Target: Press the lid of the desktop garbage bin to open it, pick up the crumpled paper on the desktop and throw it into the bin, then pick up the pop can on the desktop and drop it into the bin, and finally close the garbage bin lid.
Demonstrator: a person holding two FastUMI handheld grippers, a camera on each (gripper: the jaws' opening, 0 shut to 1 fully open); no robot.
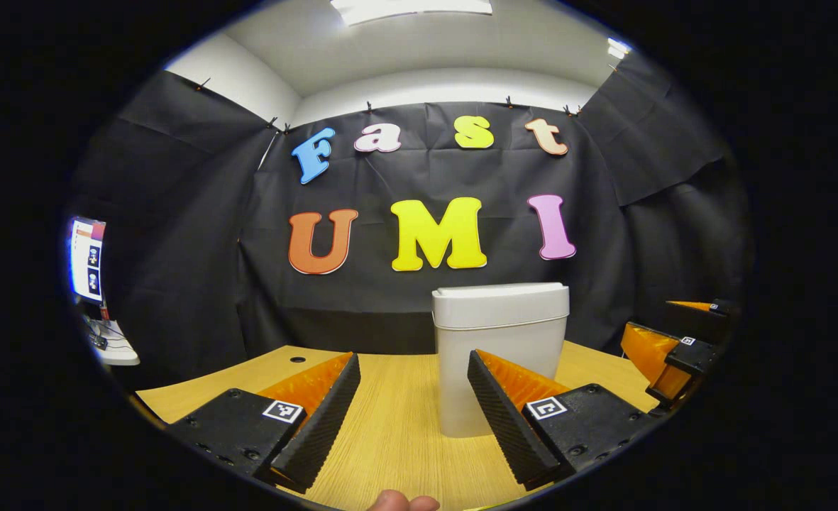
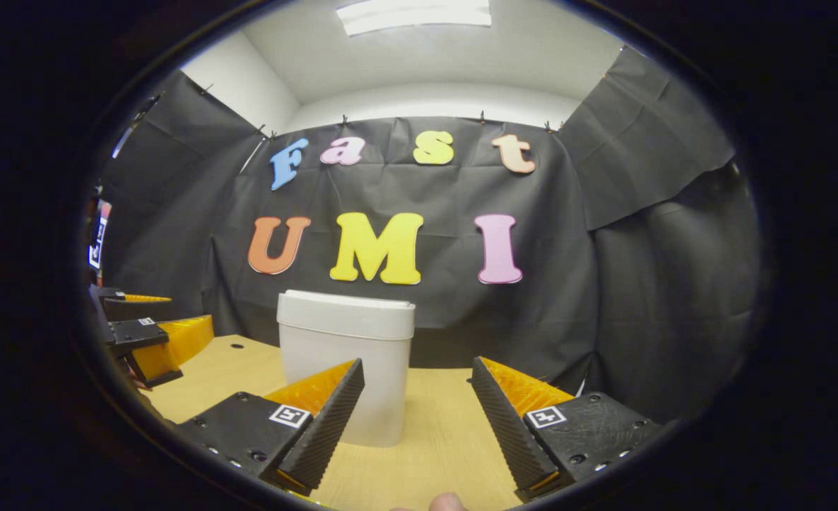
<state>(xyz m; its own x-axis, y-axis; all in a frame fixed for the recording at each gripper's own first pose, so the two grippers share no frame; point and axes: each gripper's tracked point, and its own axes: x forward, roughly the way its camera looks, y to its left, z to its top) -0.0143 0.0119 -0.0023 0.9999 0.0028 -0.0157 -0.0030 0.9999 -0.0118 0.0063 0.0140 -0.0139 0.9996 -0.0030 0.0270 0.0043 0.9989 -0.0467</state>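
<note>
Holding both claws level over the desk point(image 1: 404, 426), nothing gripped in either. Left gripper point(image 1: 413, 380) has its fingers spread wide with bare wood between them; the garbage bin point(image 1: 498, 355) stands upright just ahead, slightly to the right of centre, and my right finger point(image 1: 507, 415) overlaps its lower right corner, so that part of the base is cut off. Bin lid point(image 1: 500, 304) sits flat and closed. In the right gripper view, right gripper point(image 2: 419, 387) is equally wide open and empty; the same bin point(image 2: 344, 365) stands ahead and to the left, with my left finger point(image 2: 323, 422) covering its lower left corner. Lid point(image 2: 346, 312) reads closed here too. Each view catches the other claw at its edge: the right one at far right of the left gripper view point(image 1: 674, 351), the left one at far left of the right gripper view point(image 2: 142, 333), both clipped by the view edge, so I can't judge their gap from there. A fingertip point(image 1: 403, 502) pokes in at the bottom edge, mostly cut off. A screen point(image 1: 86, 259) at far left is too warped to make out. Desk surface behind the bin is hidden.
</note>
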